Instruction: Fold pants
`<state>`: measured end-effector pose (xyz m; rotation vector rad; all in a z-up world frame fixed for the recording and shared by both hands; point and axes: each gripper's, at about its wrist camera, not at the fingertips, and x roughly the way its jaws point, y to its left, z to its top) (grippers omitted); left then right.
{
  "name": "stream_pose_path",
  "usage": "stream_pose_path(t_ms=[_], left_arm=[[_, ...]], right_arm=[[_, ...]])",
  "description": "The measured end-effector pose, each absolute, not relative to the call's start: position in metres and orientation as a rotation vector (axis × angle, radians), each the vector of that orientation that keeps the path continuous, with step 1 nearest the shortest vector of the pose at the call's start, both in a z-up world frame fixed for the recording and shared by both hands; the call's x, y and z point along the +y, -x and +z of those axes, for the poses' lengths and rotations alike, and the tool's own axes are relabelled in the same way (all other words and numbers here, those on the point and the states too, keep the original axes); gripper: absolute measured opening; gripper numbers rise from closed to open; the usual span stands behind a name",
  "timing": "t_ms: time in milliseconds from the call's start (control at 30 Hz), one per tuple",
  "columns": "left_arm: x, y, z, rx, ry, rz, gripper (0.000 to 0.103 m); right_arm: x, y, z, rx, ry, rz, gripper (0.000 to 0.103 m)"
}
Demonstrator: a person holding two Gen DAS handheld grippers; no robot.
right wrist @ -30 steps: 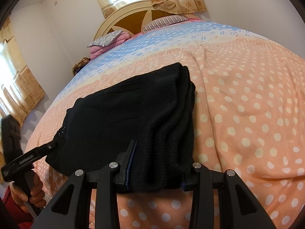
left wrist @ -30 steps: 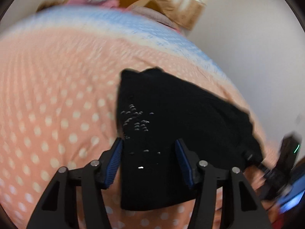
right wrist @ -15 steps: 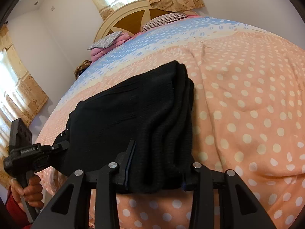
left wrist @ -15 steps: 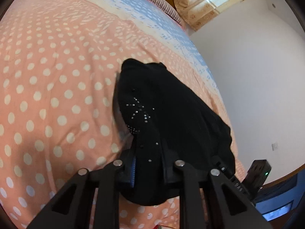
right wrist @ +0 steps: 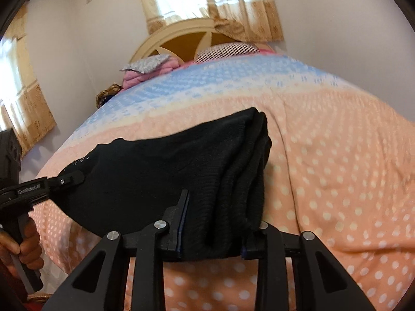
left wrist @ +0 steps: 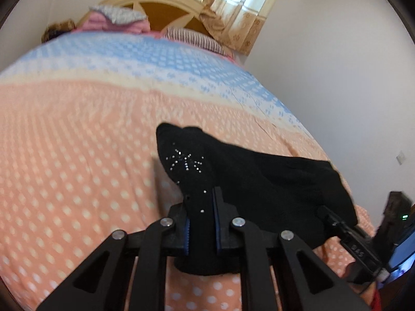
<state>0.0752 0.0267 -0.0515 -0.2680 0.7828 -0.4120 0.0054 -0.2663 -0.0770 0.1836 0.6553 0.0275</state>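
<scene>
The black pants (left wrist: 259,181), partly folded, lie on the peach polka-dot bedspread (left wrist: 77,155); a rhinestone pattern (left wrist: 185,160) shows near their left corner. My left gripper (left wrist: 201,207) is shut on the near left corner of the pants and lifts it off the bed. In the right wrist view the pants (right wrist: 181,168) show thick stacked folds on their right side. My right gripper (right wrist: 212,233) is shut on this thick near right edge. Each gripper shows in the other's view, the right one (left wrist: 334,223) and the left one (right wrist: 70,178), at opposite corners.
The bedspread turns blue and white toward the headboard (right wrist: 186,41). Pink and grey bedding (right wrist: 147,70) and a striped pillow (right wrist: 225,51) lie at the head. White walls and curtained windows (right wrist: 207,0) surround the bed. A hand (right wrist: 23,248) holds the left gripper's handle.
My left gripper closed on the pants' near left corner and lifted it. Both views tilted up toward the headboard. My right gripper kept its hold on the thick edge.
</scene>
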Motion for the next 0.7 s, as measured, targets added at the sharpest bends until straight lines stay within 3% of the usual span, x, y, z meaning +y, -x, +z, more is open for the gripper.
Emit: stream_pose_path(t_ms=[700], left_arm=[[0.161, -0.135, -0.018, 0.627, 0.177, -0.087, 0.014]], right_arm=[[-0.096, -0.118, -0.012, 0.548, 0.017, 0.271, 0.031]])
